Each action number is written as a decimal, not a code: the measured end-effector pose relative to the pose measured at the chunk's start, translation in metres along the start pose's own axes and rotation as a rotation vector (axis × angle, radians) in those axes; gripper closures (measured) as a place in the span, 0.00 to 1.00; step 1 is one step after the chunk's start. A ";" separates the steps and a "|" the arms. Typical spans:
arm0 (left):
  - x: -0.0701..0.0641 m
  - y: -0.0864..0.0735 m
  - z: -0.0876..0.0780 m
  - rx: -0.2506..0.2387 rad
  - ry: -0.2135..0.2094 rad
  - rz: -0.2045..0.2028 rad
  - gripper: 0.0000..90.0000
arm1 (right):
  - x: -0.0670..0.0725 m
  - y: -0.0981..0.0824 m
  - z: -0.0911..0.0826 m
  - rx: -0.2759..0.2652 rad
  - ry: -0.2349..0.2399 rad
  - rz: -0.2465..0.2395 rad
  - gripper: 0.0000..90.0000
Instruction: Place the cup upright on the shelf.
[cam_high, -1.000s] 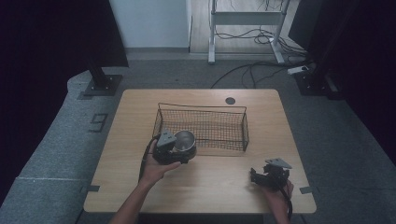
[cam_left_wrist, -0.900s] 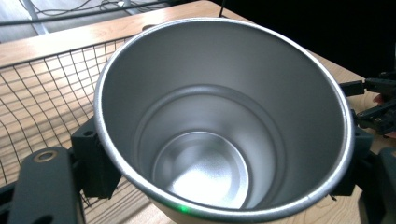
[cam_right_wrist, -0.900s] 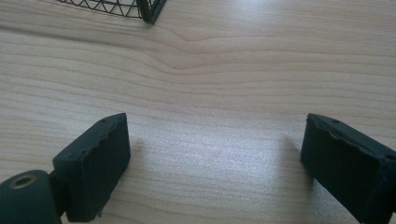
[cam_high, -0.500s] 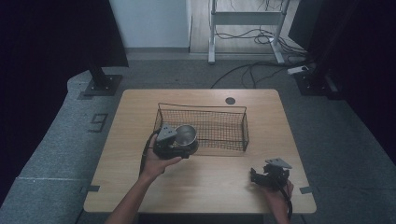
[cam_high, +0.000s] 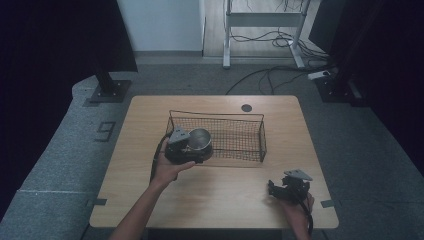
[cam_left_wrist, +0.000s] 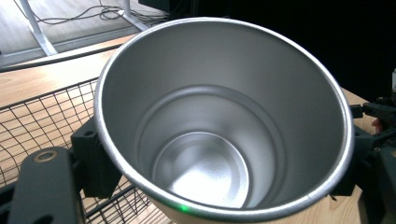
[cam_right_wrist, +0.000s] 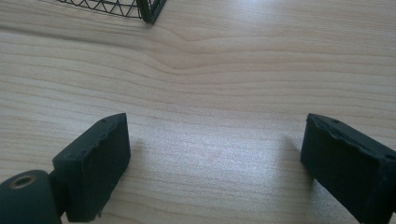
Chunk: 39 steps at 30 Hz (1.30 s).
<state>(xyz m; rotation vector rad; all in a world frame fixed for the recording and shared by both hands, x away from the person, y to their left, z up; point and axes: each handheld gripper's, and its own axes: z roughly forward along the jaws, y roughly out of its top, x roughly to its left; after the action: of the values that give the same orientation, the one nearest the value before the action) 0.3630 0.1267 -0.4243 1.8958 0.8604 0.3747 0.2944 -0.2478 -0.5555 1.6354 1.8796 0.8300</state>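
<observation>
A shiny metal cup (cam_high: 201, 137) is held mouth-up at the left front corner of the black wire basket (cam_high: 235, 116), and my left gripper (cam_high: 196, 146) is shut on it. In the left gripper view the cup (cam_left_wrist: 210, 116) has nothing inside, and the black pads (cam_left_wrist: 93, 158) press on its sides, above the basket's mesh (cam_left_wrist: 32, 121). My right gripper (cam_high: 274, 189) rests on the wooden table (cam_high: 215, 200) near its front right. In the right gripper view its jaws (cam_right_wrist: 215, 158) stand wide open over bare wood.
The basket sits in the middle of the table with nothing visible inside. A dark round cable port (cam_high: 246, 107) lies behind it. A basket corner (cam_right_wrist: 152, 11) shows at the top of the right gripper view. Cables (cam_high: 280, 70) and stand legs lie on the floor beyond.
My left gripper has carried the cup a little away from the person, up to the basket's front left edge. The right gripper has not moved.
</observation>
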 end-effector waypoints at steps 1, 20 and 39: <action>0.001 0.000 0.000 0.002 0.000 -0.001 0.21 | 0.000 0.000 0.000 0.000 0.000 0.000 0.09; 0.018 0.007 0.011 0.024 0.017 -0.027 0.21 | 0.000 0.000 0.000 -0.002 0.001 -0.001 0.09; 0.032 0.015 0.019 0.038 0.051 -0.039 0.21 | 0.000 0.000 0.000 0.001 0.000 0.000 0.09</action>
<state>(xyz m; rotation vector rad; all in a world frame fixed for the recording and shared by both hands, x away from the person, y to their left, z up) 0.4027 0.1321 -0.4235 1.9088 0.9436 0.3866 0.2943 -0.2477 -0.5555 1.6359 1.8807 0.8295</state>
